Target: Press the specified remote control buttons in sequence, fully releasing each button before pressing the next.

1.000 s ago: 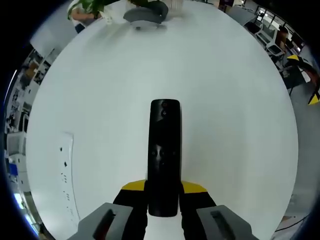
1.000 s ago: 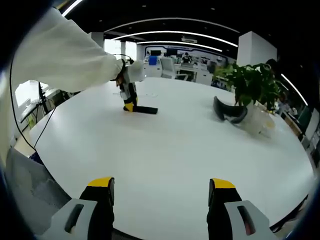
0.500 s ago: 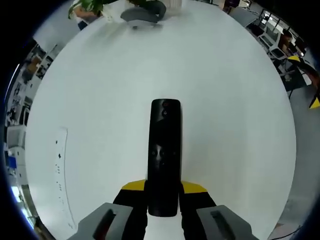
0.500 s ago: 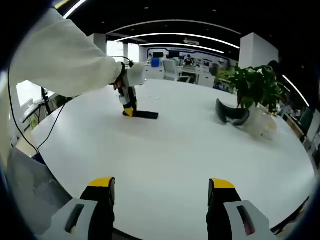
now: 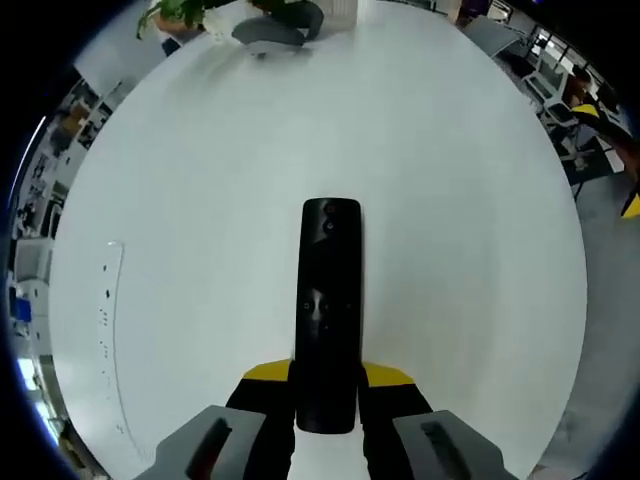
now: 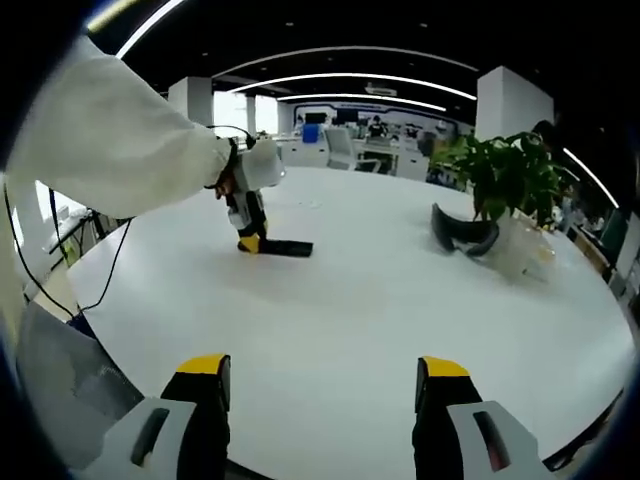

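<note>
We have the remote (image 5: 329, 310) clamped by its near end between the left tongs (image 5: 328, 385), its length running straight away from us over the white worktop (image 5: 450, 200). From the right gripper view the same remote (image 6: 287, 248) lies flat on the worktop (image 6: 380, 300), with the left tongs (image 6: 250, 240) coming down on one end of it from under a white sleeve (image 6: 120, 150). The right tongs (image 6: 322, 400) stand wide with nothing between them, low over the near edge and well apart from the remote.

As we judge it, the step in hand is bringing the right tongs over for a button press. To do it well we should keep the left grip firm and the remote flat, so it cannot rock or slide when pushed. We would close the right tongs, or lead with one tip, and come down square on a single button; the buttons are small and dark on a dark face, so a slow approach helps. Press straight down, then lift fully clear before the next one. A dark curved thing (image 6: 462, 230) and a plant (image 6: 505, 170) sit far off to the right.
</note>
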